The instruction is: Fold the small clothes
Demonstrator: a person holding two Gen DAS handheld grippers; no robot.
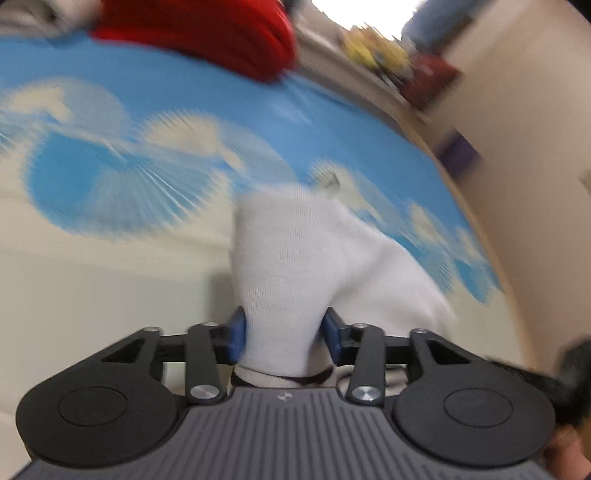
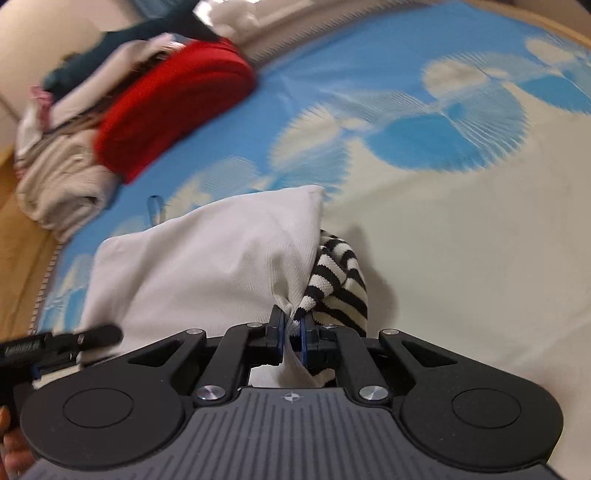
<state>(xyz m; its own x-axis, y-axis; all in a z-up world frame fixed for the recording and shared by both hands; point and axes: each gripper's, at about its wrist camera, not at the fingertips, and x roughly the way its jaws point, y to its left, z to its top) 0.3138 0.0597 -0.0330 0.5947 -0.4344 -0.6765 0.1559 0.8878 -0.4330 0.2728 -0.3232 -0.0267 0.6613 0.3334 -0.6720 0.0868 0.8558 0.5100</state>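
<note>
A small white garment (image 1: 295, 266) with black-and-white striped fabric (image 2: 340, 291) under it hangs between my two grippers above a blue and cream cloud-patterned sheet (image 1: 110, 155). My left gripper (image 1: 284, 334) is shut on a bunched part of the white cloth between its blue pads. My right gripper (image 2: 291, 330) is shut on a pinched corner where the white cloth (image 2: 207, 266) meets the striped fabric. The left gripper's tip (image 2: 74, 339) shows at the left edge of the right wrist view.
A folded red garment (image 2: 166, 107) lies on a pile of beige, white and dark clothes (image 2: 62, 177) at the far side of the sheet; it also shows in the left wrist view (image 1: 207, 33). A wooden edge (image 2: 14, 229) runs at the left. A wall and cluttered shelf (image 1: 388, 51) stand beyond.
</note>
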